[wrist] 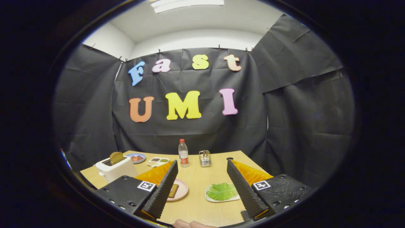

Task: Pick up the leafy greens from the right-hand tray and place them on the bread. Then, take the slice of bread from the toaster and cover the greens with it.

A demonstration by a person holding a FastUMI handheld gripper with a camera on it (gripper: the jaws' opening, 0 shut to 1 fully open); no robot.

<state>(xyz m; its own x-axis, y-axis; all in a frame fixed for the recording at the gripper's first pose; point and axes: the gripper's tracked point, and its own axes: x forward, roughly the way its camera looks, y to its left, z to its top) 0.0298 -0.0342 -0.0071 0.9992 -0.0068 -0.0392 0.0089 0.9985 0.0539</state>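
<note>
My gripper (202, 166) is open, its two black ribbed fingers spread wide with nothing between them. Green leafy greens (222, 191) lie on a white tray (211, 199) just inside the right finger (243, 190). A slice of bread (173, 191) rests on a pink plate (182, 190), partly hidden behind the left finger (164, 188). Beyond the left finger stands a white toaster (115, 169) with a brown slice of bread (116, 157) sticking up out of its slot.
On the far side of the wooden table (199, 180) stand a water bottle (183, 154), a small metal rack (205, 158), a compartment tray of food (158, 161) and a blue plate (136, 157). A hand (190, 224) shows at the near edge.
</note>
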